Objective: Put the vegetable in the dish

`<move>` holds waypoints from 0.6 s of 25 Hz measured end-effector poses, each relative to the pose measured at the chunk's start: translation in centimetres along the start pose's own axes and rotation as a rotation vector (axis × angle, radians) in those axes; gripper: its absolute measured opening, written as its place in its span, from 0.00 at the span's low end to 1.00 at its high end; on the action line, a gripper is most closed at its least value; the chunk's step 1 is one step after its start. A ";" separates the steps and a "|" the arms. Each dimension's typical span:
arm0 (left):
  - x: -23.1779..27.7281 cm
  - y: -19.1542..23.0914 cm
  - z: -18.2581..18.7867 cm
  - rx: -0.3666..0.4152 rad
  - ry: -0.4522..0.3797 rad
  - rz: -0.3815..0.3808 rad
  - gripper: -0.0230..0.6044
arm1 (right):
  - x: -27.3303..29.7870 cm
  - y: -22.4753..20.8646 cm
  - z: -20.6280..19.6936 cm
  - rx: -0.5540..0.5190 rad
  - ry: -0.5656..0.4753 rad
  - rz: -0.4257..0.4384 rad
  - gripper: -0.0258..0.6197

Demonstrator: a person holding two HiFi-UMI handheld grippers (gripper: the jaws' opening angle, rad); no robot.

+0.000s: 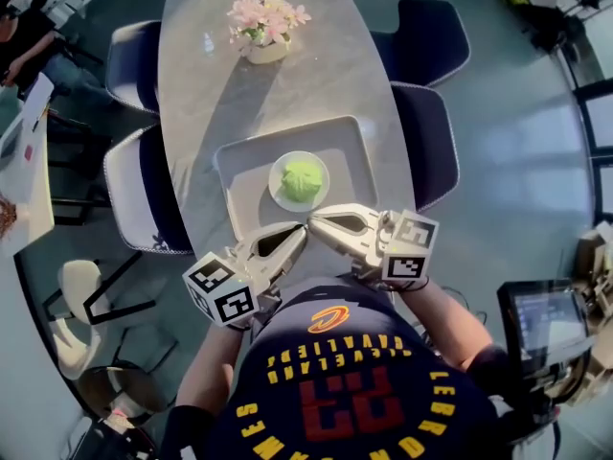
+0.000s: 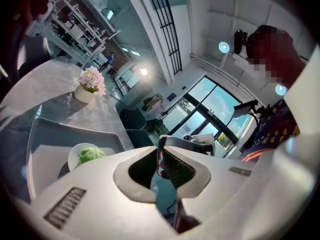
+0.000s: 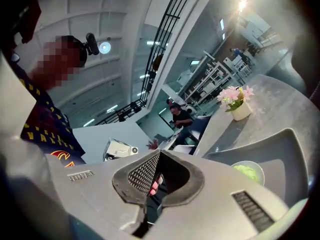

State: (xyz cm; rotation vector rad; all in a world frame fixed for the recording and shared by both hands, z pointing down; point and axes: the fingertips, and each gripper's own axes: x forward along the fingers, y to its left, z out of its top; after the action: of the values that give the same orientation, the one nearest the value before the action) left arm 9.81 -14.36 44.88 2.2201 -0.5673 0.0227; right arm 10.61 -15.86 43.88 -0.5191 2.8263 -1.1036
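A green leafy vegetable (image 1: pixel 301 179) lies in a small pale dish (image 1: pixel 280 190) on a grey tray (image 1: pixel 239 157). The vegetable (image 2: pixel 90 154) and dish (image 3: pixel 248 171) also show at the edge of each gripper view. My left gripper (image 1: pixel 302 228) and right gripper (image 1: pixel 312 222) hang just in front of the tray's near edge, tips almost meeting, pointed at each other. Both are shut with nothing between the jaws. Neither touches the dish.
A long grey table (image 1: pixel 316 75) carries a vase of pink flowers (image 1: pixel 265 25) at its far end. Dark chairs (image 1: pixel 426 36) stand on both sides. A monitor (image 1: pixel 541 329) stands at the right, and a person sits at the far left (image 1: pixel 29 41).
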 end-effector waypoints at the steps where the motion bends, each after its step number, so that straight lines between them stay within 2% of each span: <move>1: 0.1 -0.2 -0.1 0.024 0.008 0.004 0.10 | -0.1 0.1 0.0 0.004 -0.003 0.000 0.05; 5: 0.5 -0.9 -0.1 0.084 0.012 0.013 0.10 | -0.5 0.2 0.4 0.030 -0.030 -0.023 0.05; 15: 0.0 -0.4 0.1 0.065 0.002 0.042 0.10 | -0.6 0.2 0.8 0.004 -0.050 -0.063 0.05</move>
State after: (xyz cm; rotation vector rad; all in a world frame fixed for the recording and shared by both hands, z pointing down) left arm 9.97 -14.19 44.55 2.2710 -0.6202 0.0663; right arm 11.29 -16.06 43.13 -0.6311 2.7828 -1.0903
